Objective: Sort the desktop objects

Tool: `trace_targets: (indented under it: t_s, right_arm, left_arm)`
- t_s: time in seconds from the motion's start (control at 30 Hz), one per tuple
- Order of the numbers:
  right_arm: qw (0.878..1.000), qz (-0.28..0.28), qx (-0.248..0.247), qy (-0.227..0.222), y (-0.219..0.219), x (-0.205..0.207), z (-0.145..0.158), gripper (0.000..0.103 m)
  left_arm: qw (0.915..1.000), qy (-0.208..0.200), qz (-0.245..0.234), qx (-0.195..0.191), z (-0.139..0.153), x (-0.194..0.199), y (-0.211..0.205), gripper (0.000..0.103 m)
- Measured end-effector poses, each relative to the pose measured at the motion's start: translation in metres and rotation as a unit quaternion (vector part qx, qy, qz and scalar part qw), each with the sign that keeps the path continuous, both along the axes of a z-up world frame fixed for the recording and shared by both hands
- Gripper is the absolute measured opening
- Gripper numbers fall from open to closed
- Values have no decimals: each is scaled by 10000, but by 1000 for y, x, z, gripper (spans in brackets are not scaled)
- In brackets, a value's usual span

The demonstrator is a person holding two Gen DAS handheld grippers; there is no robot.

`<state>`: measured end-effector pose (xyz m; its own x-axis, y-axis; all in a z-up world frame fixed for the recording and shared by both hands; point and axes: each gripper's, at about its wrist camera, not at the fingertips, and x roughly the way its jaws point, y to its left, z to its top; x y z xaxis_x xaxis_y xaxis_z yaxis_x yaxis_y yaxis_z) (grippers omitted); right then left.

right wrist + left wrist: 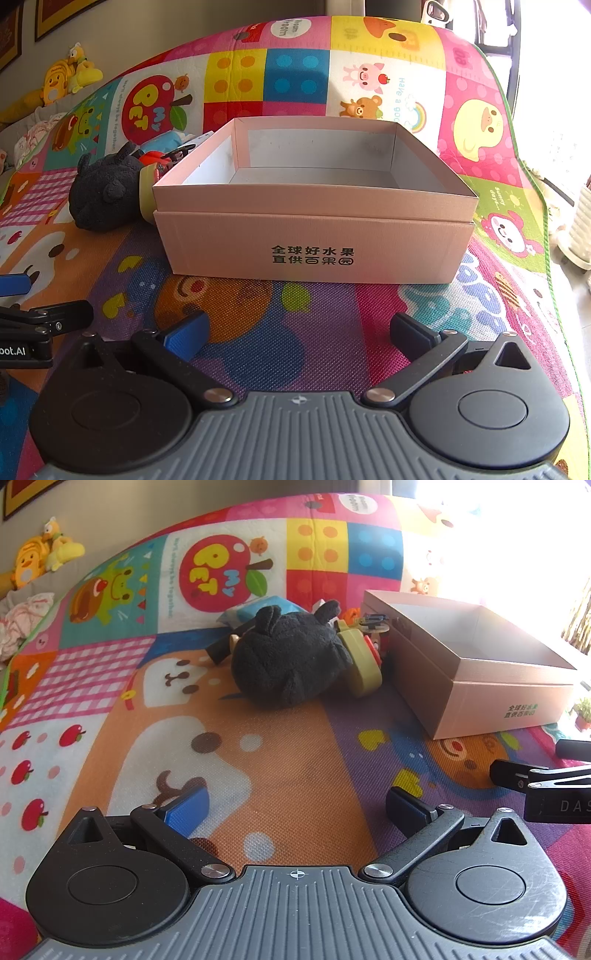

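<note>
At twelve o'clock from the wide-open, empty right gripper (297, 332), the pink open-topped cardboard box (314, 240) sits on the colourful cartoon play mat (295, 332), nothing inside. At its nine o'clock lies a black plush toy (284, 661) touching a yellow-green plastic toy (364, 664). The left gripper (295, 808), tilted downward, gapes empty.

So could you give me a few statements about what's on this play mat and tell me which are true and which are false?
1. The pink box has nothing in it. True.
2. The black plush toy lies inside the box. False: it lies on the mat, beside the box.
3. The left gripper holds a toy. False: its jaws are open with only mat between them.
4. The right gripper faces the box with open jaws. True.
5. Yellow plush toys sit far off, beyond the mat. True.
</note>
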<state>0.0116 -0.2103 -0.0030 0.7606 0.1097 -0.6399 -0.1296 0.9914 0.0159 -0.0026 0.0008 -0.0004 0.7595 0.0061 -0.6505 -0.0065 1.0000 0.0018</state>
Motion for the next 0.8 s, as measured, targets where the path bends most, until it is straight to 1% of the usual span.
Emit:
trace_targets:
  t_s: [0.8]
  right_arm:
    - [10000,-23,-9,47,-1,1,2,103]
  left_arm:
    - [10000,9,-12,10,0,0,-1,103]
